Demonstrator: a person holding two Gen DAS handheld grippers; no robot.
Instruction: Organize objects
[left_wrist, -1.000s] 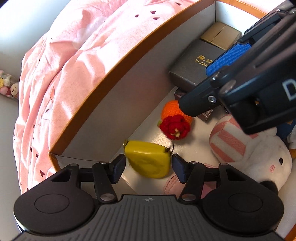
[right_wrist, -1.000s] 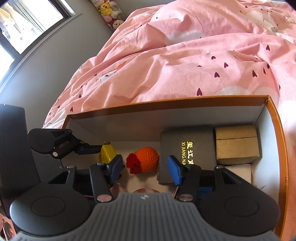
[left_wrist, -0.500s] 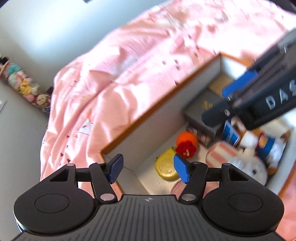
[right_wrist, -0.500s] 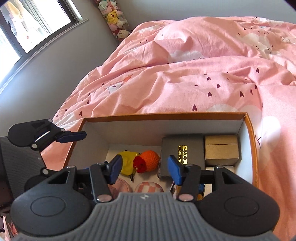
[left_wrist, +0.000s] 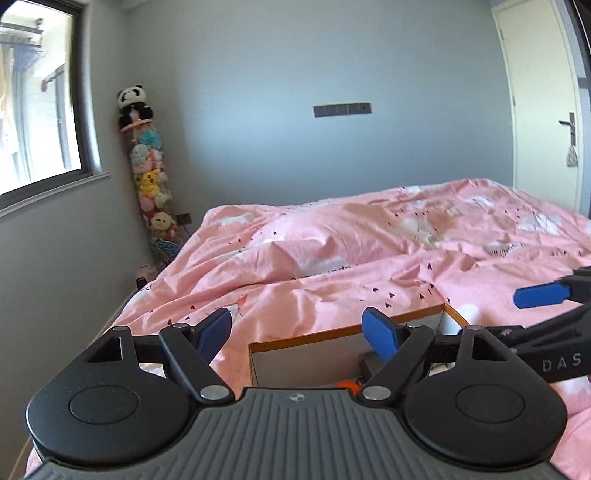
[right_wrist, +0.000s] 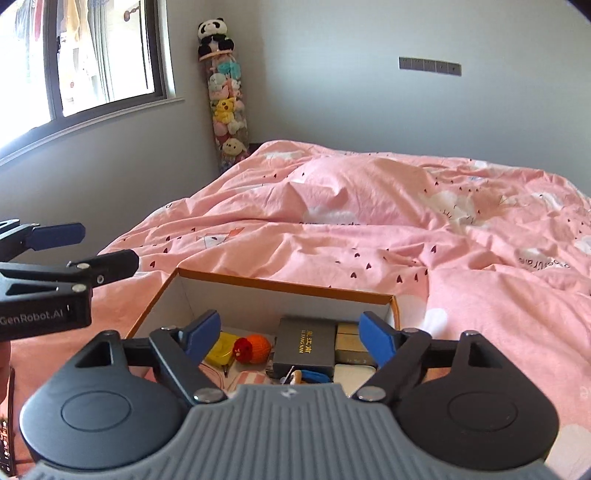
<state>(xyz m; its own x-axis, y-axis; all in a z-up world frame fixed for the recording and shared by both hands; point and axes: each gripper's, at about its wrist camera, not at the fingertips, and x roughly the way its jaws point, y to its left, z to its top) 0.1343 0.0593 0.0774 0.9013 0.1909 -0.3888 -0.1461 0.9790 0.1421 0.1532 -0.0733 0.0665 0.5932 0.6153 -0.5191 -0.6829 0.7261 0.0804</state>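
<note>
Hand-held grippers (right_wrist: 290, 332) apart above box rim (right_wrist: 280, 284).

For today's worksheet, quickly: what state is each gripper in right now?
Left gripper: open, holding nothing.
Right gripper: open, holding nothing.

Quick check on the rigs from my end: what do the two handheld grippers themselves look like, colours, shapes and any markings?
Both match. The left gripper and right gripper each have a grey ribbed body, two round black side housings with disc insets, black linkage arms with silver pivot screws, and blue pads on the fingers. White lettering on the left one's side reads GenRobot.AI; the right one's side shows DAS, cut off. No cables or sleeves are visible.
</note>
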